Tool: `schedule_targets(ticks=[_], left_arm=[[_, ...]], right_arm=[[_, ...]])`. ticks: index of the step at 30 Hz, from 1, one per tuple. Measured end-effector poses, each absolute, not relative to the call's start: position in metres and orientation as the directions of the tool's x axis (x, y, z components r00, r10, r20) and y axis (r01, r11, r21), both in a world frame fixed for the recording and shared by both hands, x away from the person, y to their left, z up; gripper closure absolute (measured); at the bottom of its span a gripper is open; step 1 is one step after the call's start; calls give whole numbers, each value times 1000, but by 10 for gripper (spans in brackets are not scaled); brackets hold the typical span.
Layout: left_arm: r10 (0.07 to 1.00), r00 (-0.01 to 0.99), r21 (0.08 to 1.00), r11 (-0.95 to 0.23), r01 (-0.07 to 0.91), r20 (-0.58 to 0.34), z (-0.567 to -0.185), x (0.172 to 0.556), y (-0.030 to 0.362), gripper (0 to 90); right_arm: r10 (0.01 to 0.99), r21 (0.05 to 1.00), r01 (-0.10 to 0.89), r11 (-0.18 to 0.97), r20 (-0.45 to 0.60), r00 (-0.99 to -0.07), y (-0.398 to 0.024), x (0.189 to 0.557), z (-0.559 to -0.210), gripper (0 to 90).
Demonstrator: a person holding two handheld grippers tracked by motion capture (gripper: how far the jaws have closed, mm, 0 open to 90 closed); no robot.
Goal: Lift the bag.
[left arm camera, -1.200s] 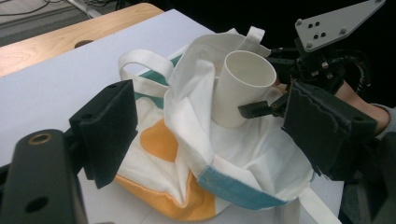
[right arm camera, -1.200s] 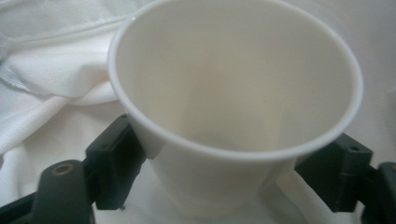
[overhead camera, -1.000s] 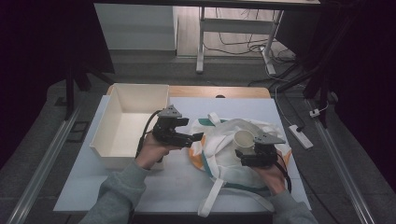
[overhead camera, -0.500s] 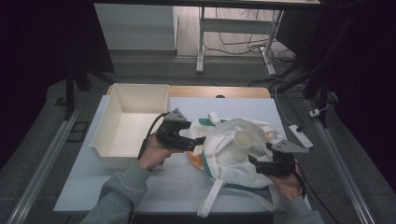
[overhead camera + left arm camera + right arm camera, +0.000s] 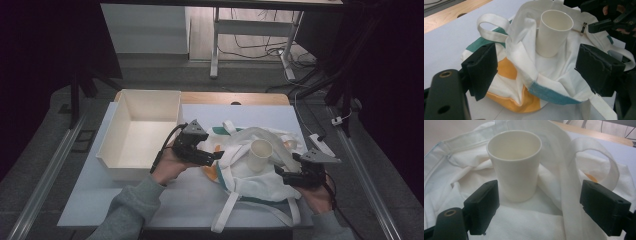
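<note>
Now, left gripper (image 5: 216,156): jaws spread wide, grasping nothing; they hang just over the left edge of the bag, one on each side of its crumpled cloth.
Right gripper (image 5: 278,173): jaws likewise released and wide, holding nothing, aimed at the cup from the bag's right side, near it but apart.
Cup (image 5: 261,155): one white paper cup, upright, mouth open, standing on top of the bag.
Bag (image 5: 250,180): one white cloth tote with teal and orange patches, lying rumpled on the table (image 5: 150,200); its looped handles curl up beside the cup, one strap rising between the cup and the right gripper's far jaw.
Box (image 5: 140,132): one open white box, touching the person's left hand (image 5: 167,167).
Count: two grippers, one cup, one bag, one box.
</note>
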State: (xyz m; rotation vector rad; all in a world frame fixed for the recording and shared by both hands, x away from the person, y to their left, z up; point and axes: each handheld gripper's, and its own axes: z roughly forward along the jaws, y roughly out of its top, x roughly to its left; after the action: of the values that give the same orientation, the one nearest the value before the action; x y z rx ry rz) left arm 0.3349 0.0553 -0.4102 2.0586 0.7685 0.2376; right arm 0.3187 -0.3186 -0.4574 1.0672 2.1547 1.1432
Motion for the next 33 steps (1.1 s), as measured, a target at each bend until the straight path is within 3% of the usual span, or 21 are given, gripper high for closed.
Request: schedule_targets(ticks=[18, 33], left_arm=[[645, 764, 751, -493, 440, -24, -440, 336, 16, 183], [724, 689, 689, -504, 521, 8, -474, 349, 1, 261]], right_arm=[[809, 827, 422, 372, -66, -584, -323, 320, -457, 189], [817, 830, 419, 368, -73, -572, -329, 320, -455, 195]])
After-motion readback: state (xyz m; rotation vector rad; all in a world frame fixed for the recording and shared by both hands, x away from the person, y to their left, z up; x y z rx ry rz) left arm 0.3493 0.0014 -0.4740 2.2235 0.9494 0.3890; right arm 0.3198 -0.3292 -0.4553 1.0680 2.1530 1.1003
